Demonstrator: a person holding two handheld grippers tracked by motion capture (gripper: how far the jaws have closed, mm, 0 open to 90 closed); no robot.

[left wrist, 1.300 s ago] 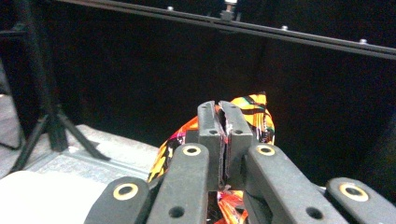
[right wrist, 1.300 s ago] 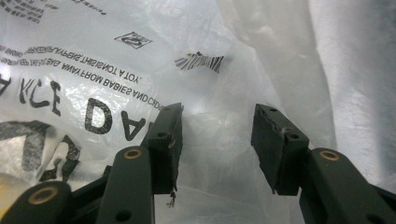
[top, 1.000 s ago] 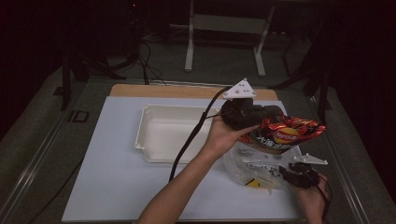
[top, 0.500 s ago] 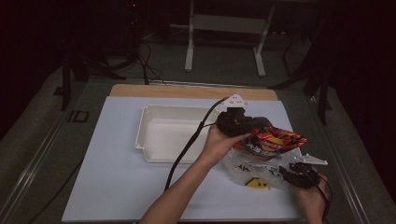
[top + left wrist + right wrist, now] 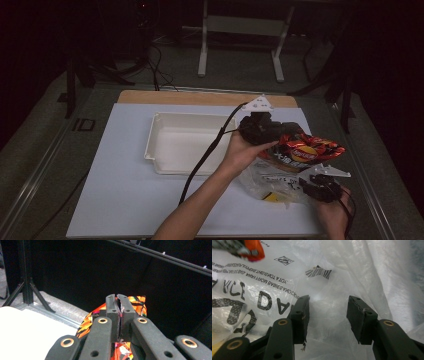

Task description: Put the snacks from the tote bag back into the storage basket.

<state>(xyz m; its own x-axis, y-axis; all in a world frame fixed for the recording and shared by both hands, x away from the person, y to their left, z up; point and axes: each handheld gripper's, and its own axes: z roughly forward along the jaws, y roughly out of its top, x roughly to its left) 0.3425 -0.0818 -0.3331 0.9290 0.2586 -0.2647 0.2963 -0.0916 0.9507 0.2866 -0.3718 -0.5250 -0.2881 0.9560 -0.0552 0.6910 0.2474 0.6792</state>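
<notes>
Pretty dim room overall, background basically black. The white counter [image 5: 125, 200] catches the light from above and stays evenly lit, soft shadows only. High view is a bit grainy. The plastic bag [image 5: 352, 270] looks washed out with glare up close, print slightly soft.

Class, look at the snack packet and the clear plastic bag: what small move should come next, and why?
Probably lower the snack packet toward the plastic bag. The left gripper is clamped on the packet, held just above the bag, while the right gripper has its fingers apart at the film.
</notes>
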